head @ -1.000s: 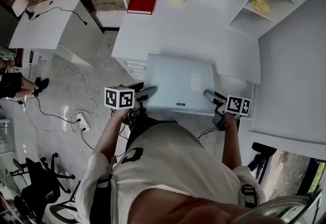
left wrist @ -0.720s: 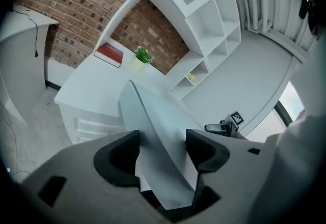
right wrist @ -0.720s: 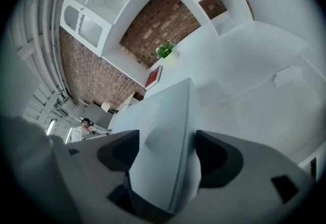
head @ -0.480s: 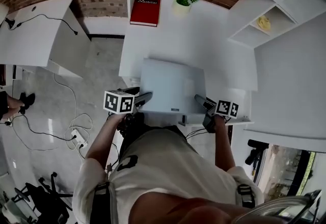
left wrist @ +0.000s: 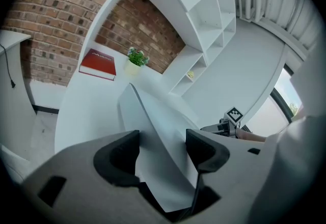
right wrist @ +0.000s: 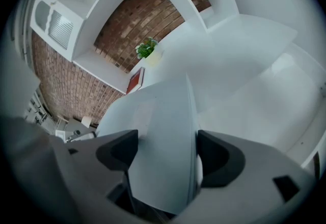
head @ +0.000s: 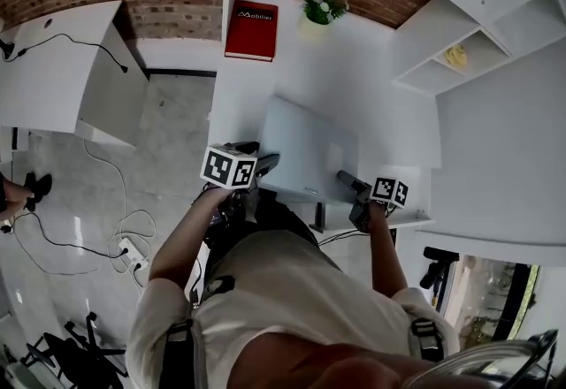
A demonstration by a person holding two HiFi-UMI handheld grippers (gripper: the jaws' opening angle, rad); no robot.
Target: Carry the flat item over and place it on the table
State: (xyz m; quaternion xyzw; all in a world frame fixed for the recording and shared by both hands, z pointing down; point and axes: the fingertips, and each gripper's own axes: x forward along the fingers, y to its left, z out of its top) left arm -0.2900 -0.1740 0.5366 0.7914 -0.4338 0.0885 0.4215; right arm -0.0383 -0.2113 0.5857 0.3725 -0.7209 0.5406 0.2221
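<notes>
A flat grey slab [head: 305, 148], like a closed laptop, hangs tilted over the near part of the white table [head: 354, 69]. My left gripper [head: 263, 164] grips its near left edge. In the left gripper view the slab [left wrist: 158, 126] runs slantwise between the left gripper's [left wrist: 163, 149] two dark pads. My right gripper [head: 345, 179] holds the near right corner. Its jaws have just been opening. The slab [right wrist: 163, 131] fills the gap of the right gripper [right wrist: 167, 154] and both pads still lie against it.
A red book [head: 250, 29] and a small potted plant [head: 320, 7] sit at the table's far end by the brick wall. White shelves [head: 460, 51] stand to the right. A second white desk [head: 53, 60] is at left, with cables [head: 124, 237] on the floor.
Both grippers have carried the slab farther in over the table. The left gripper has shifted right and the slab now sits more tilted.
</notes>
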